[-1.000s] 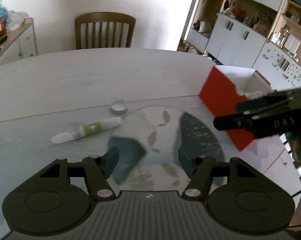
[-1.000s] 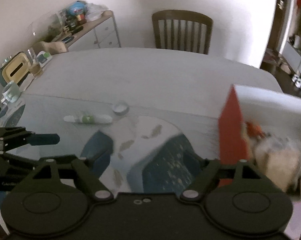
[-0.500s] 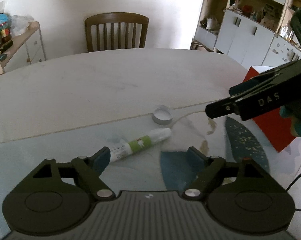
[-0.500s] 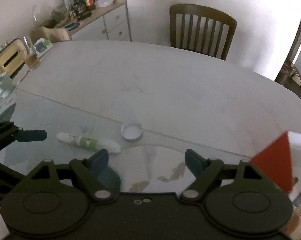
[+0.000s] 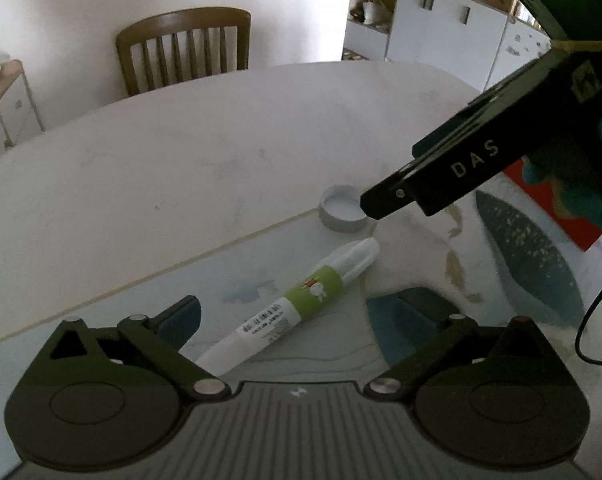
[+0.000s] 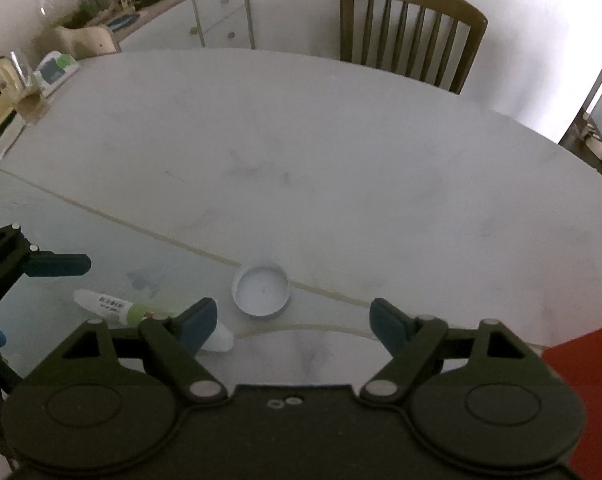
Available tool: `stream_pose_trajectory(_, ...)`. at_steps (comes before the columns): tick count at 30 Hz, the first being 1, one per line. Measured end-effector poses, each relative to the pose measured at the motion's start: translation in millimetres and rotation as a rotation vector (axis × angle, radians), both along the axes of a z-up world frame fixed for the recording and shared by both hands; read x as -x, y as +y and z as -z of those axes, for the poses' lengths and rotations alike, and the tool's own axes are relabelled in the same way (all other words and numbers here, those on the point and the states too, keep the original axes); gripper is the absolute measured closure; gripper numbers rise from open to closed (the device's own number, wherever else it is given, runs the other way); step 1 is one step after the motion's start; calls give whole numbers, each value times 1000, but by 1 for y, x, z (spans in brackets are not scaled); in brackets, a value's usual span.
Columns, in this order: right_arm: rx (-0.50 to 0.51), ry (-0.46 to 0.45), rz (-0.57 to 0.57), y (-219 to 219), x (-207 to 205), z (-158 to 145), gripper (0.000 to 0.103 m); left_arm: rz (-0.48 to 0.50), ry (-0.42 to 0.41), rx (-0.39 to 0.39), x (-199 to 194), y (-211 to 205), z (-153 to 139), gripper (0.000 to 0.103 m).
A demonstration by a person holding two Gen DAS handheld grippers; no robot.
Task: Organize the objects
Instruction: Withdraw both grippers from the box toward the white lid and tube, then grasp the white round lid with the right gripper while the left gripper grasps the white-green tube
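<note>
Left gripper (image 5: 297,318) spread wide, jaws just opened further, hanging over the white tube with a green label (image 5: 297,304); tube lying between the blue pads (image 5: 181,318) without touching either. Right gripper (image 6: 293,320) likewise spread, nothing pressed between its fingers, poised just short of the white cap (image 6: 261,289).

Taking the cap as landmark: sitting open side up on the white oval table (image 6: 321,152), right at the edge of the pale patterned mat (image 5: 141,308). Tube flat on that mat just beside the cap, its tapered end pointing toward it, apart. Red box (image 5: 557,216) on the mat to the cap's right in the left wrist view, partly hidden behind the right gripper. Wooden chair (image 6: 413,32) well beyond the cap, at the table's far side.
</note>
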State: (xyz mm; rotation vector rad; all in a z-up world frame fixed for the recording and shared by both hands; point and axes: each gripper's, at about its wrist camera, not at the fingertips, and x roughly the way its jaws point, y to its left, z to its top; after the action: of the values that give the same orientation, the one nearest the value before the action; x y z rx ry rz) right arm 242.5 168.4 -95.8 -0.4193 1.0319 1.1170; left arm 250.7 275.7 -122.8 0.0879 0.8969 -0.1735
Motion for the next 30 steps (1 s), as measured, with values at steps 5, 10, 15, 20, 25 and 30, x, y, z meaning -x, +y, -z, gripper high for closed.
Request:
stream_pose_trajectory(5, 28, 1, -10, 14, 2, 9, 20, 12, 4, 1, -8, 6, 8, 0)
stream_pose_trajectory(10, 50, 8, -10, 21, 4, 16, 20, 37, 2, -6, -12, 6, 15, 0)
stream_pose_trajectory(15, 60, 5, -21, 18, 5, 18, 23, 61, 8, -21, -13, 2, 21, 0)
stream_pose_trajectory(20, 62, 9, -26, 20, 4, 16, 27, 71, 14, -17, -13, -1, 24, 1)
stream_pose_trajectory(25, 63, -2, -28, 21, 4, 16, 33, 63, 9, -26, -10, -2, 25, 5)
stream_pose_trajectory(30, 65, -17, -34, 24, 6, 16, 41, 63, -9, -30, -7, -1, 19, 35)
